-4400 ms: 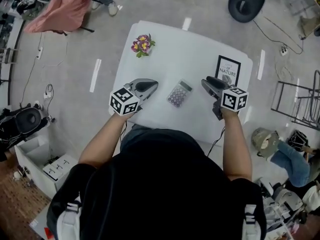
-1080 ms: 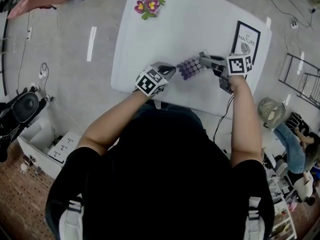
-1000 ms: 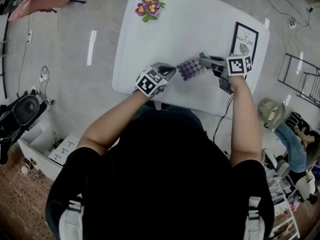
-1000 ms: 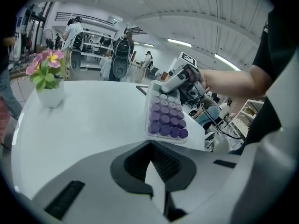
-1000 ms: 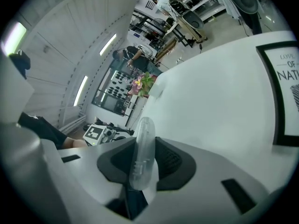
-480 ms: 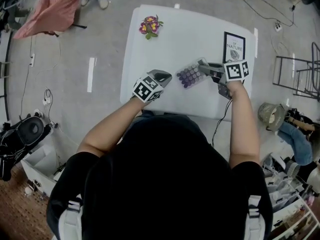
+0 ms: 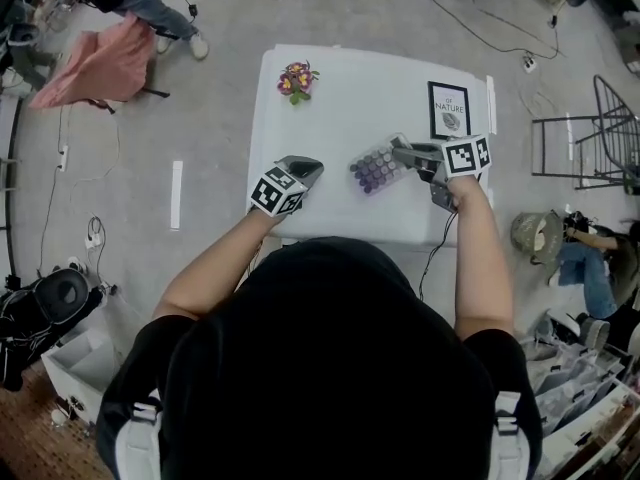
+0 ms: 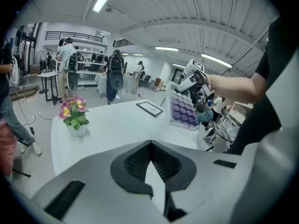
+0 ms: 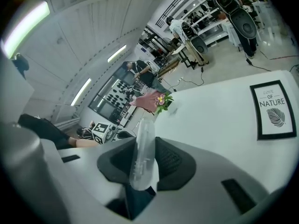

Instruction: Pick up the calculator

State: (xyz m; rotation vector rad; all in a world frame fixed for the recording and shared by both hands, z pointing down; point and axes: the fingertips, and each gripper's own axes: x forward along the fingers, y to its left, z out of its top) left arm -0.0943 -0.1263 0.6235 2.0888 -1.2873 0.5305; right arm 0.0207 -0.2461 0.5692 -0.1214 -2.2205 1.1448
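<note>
The calculator [image 7: 378, 168], clear-cased with purple round keys, hangs above the white table [image 7: 340, 98], tilted up on edge. My right gripper [image 7: 402, 153] is shut on its right end. In the right gripper view the calculator [image 9: 142, 153] stands edge-on between the pads of that gripper [image 9: 143, 141]. The left gripper view shows the calculator [image 8: 183, 111] off to the right, held up in the air. My left gripper [image 7: 308, 165] hovers left of it, apart from it, with nothing in it. Seen from its own camera, the left gripper [image 8: 149, 146] has its tips together.
A small pot of pink and yellow flowers [image 7: 296, 78] stands at the table's far left. A black-framed print [image 7: 448, 109] lies flat at the far right. A cable hangs off the near right edge. Chairs, racks and people stand on the floor around.
The calculator, earlier flat on the table between both grippers, is now in the right gripper and off the surface. Both grippers have risen over the last second.
</note>
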